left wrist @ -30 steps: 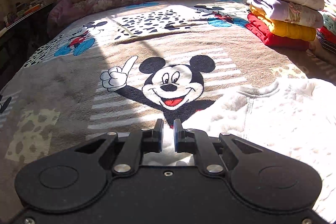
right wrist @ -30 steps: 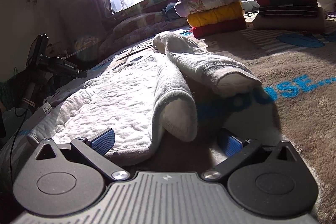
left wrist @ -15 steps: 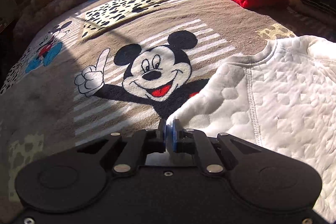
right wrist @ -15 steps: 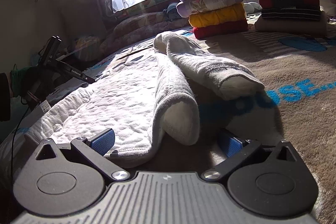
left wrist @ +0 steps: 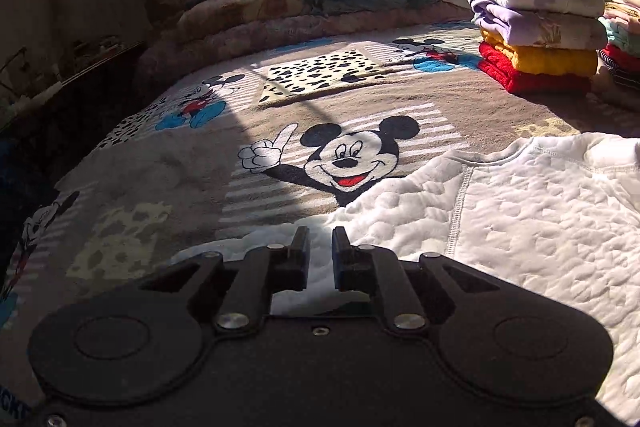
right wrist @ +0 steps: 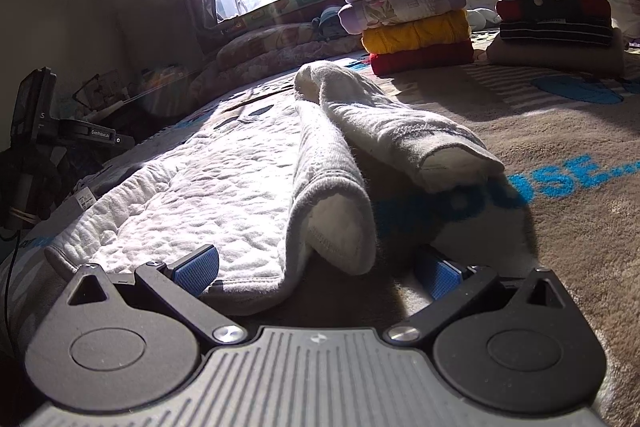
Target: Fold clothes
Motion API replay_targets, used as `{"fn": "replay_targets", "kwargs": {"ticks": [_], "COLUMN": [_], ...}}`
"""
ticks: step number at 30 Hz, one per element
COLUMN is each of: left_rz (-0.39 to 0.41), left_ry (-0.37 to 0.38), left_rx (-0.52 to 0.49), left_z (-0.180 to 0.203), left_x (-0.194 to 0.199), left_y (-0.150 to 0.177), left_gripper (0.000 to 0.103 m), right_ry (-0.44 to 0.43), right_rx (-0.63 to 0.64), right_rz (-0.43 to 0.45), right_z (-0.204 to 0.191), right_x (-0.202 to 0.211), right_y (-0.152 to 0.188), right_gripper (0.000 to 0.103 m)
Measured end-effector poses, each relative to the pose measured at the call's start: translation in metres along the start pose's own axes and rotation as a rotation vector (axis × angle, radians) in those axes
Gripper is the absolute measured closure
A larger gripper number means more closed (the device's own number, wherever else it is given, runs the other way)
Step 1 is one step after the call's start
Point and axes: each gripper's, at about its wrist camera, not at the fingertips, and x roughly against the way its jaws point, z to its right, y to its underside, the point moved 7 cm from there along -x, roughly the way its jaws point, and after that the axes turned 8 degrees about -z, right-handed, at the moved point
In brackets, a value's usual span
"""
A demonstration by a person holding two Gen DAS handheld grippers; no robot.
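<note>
**White top spread on the cartoon blanket**

The left gripper point(left wrist: 320, 255), fingers narrowly parted and holding nothing, hovers over the quilted white sweatshirt point(left wrist: 520, 211). The right gripper point(right wrist: 316, 267) gapes wide around a sleeve cuff point(right wrist: 340, 227). Folded clothes stacks point(right wrist: 416, 11) stand beyond.

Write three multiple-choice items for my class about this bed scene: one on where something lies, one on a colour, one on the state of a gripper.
1. Where does the white quilted garment lie?
A. on the cartoon-mouse blanket
B. on the windowsill
C. on top of a stack

2. What colour is the bottom item of the nearer folded stack?
A. green
B. red
C. black

3. How do the jaws of the right gripper stand?
A. shut on a sleeve
B. wide apart
C. out of view

Answers:
1 A, it is spread flat on the blanket.
2 B, a red piece sits under the yellow one.
3 B, its blue pads stand far apart with nothing clamped.
</note>
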Motion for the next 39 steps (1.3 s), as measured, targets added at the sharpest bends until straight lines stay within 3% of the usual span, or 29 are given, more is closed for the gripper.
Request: {"fn": "replay_targets", "kwargs": {"ticks": [5, 10, 15, 19, 21, 26, 30, 33, 36, 39], "left_rz": [0.034, -0.057, -0.169, -0.094, -0.024, 0.034, -0.029, -0.263, -0.237, -0.219], "left_ry": [0.176, 0.157, 0.056, 0.003, 0.016, 0.066, 0.135, 0.099, 0.151, 0.14], "left_rx": [0.12, 0.236, 0.407, 0.355, 0.31, 0.149, 0.148, 0.183, 0.308, 0.281], "left_z": [0.046, 0.061, 0.044, 0.047, 0.052, 0.075, 0.074, 0.063, 0.052, 0.056], "left_x": [0.06, 0.062, 0.041, 0.063, 0.077, 0.066, 0.019, -0.039, -0.035, -0.021], "left_y": [0.026, 0.065, 0.122, 0.119, 0.101, 0.041, 0.016, 0.047, 0.058, 0.058], "left_gripper": [0.094, 0.093, 0.095, 0.096, 0.096, 0.096, 0.096, 0.096, 0.096, 0.096], "right_ry": [-0.007, -0.073, -0.066, -0.061, -0.069, -0.082, -0.084, -0.09, -0.089, -0.086], "right_rx": [-0.003, -0.096, -0.08, -0.069, -0.085, -0.109, -0.116, -0.118, -0.107, -0.096], "right_rz": [-0.001, 0.014, 0.008, 0.004, 0.002, -0.001, -0.002, -0.004, -0.007, -0.009], "right_z": [0.0, 0.009, 0.007, 0.005, 0.005, 0.007, 0.008, 0.01, 0.009, 0.009], "right_x": [0.002, 0.009, 0.011, 0.015, 0.017, 0.021, 0.024, 0.024, 0.023, 0.021], "right_y": [0.0, -0.002, 0.001, 0.004, 0.004, 0.005, 0.008, 0.008, 0.009, 0.009], "right_gripper": [0.0, 0.0, 0.0, 0.0, 0.0, 0.0, 0.0, 0.0, 0.0, 0.0]}}
